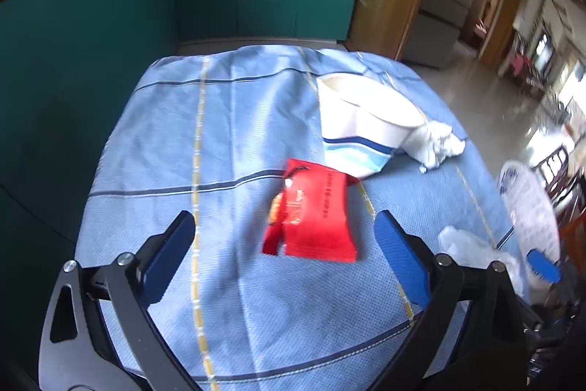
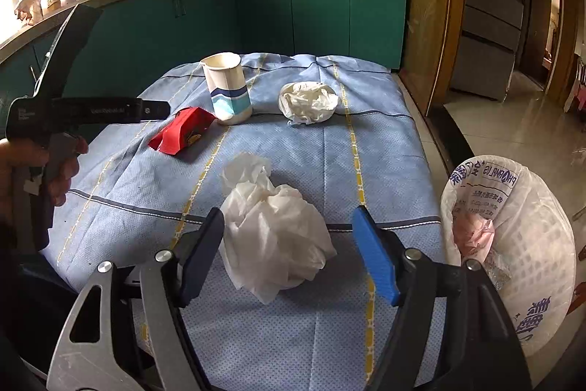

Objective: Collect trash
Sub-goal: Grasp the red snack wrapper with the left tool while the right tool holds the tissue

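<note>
Lying between open right tool [image 2: 289, 255] fingers, crumpled tissue [image 2: 274, 229], red wrapper [image 1: 311, 218] ahead of left tool [image 1: 285, 259]

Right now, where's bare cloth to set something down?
Free: near-left cloth beside the red wrapper, and the near strip behind the near tissue wad. Crowded: far end, with paper cup, wrapper and far wad.

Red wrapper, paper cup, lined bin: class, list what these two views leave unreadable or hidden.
- Red wrapper: print motion-blurred in left wrist view, too small in right.
- Paper cup: its inside is hidden by its own wall in both views.
- Lined bin: its bottom is hidden by the right gripper and the frame's edge.
</note>
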Tool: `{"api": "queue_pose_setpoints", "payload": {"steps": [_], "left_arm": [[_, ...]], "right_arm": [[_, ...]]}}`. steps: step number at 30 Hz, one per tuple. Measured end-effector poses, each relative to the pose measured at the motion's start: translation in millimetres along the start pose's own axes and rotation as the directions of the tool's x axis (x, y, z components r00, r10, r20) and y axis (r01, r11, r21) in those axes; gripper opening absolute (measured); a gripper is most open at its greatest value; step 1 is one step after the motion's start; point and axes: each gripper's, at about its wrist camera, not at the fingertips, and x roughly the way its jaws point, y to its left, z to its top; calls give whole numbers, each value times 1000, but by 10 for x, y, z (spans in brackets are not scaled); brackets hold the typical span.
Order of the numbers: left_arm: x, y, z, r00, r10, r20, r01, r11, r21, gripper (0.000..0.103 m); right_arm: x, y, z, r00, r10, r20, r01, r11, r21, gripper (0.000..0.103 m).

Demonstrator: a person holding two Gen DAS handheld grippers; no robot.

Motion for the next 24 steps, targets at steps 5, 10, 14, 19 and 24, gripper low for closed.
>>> {"api": "queue_pose_setpoints", "payload": {"steps": [5,10,14,19,24], "left_arm": [[243,-320,-8,999,-14,-38,18,994,111,80],[470,-355,-17,996,-13,-89,24,992,122,78],[523,-323,-80,991,-22,-130,38,992,121,45],[252,-351,-169,991,-74,-109,88,988,125,38],[-296,-437,-398,992,-120,-26,122,988,90,38]], "right_arm": [[8,5,-18,1000,1,-6,-1,1000,-1,71],[-28,-24,-33,1000,0,-3,0,1000,6,72],[-18,-48,-49,1000,1,-8,0,1000,22,72],[-57,-55,-58,1000,-7,0,7,1000,22,72],[-73,-112,-68,999,-33,2,33,999,28,72]]}}
